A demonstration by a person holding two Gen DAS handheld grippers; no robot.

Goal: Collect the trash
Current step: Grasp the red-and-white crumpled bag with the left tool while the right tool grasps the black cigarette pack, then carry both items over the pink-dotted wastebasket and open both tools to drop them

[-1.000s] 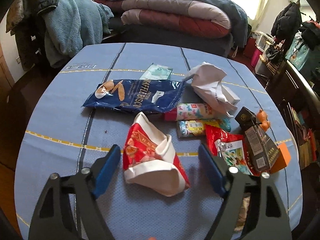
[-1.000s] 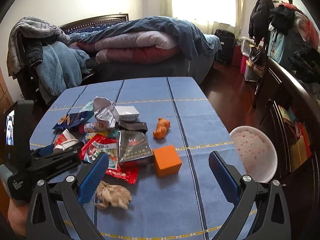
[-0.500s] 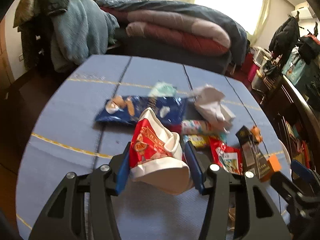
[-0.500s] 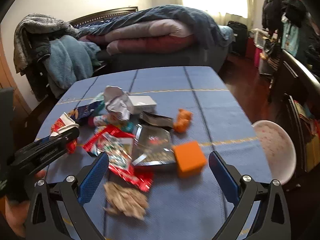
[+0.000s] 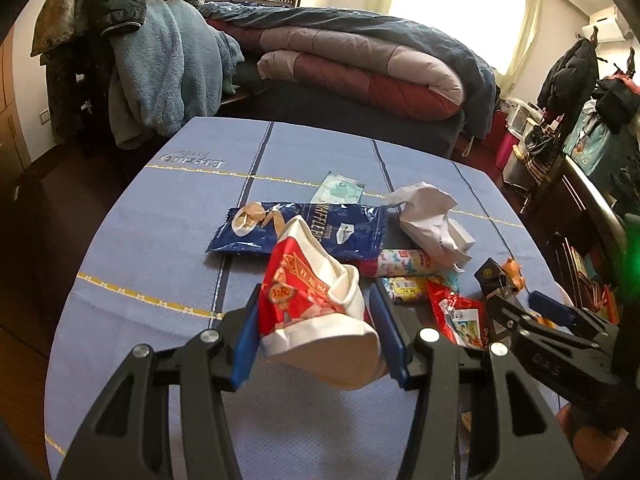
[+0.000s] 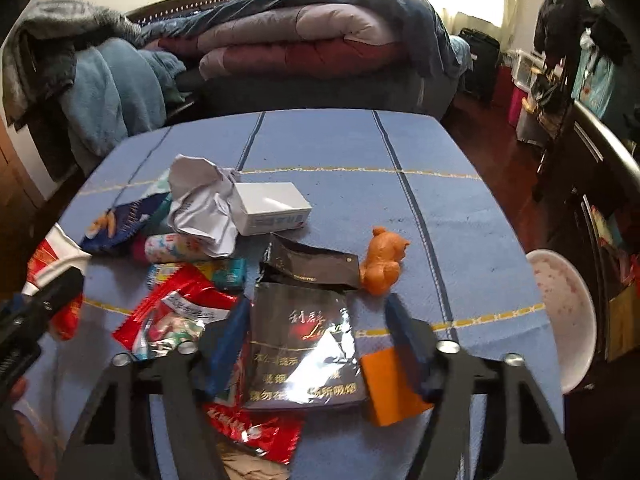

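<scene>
My left gripper [image 5: 316, 332] is shut on a crushed red and white paper cup [image 5: 312, 304], held just above the blue tablecloth [image 5: 168, 240]. In the right wrist view my right gripper [image 6: 318, 344] hangs low over a shiny black cigarette pack [image 6: 304, 352]. Its jaws are closing with the pack between them, and the pads do not press on it. An orange block [image 6: 388, 388] lies against the right finger. More trash lies in a heap: a blue biscuit bag [image 5: 300, 230], crumpled white paper [image 6: 200, 204] and a red snack wrapper [image 6: 180, 312].
A white box [image 6: 272, 206] and an orange bear figure [image 6: 382, 264] sit behind the black pack. A pink-speckled white bowl [image 6: 564, 312] stands off the table's right edge. A bed with folded quilts [image 6: 304, 44] lies beyond the table, and dark furniture stands on the right.
My left gripper closed on the red and white cup and lifted it off the cloth. My right gripper came down and forward over the black pack, and its jaws narrowed.
</scene>
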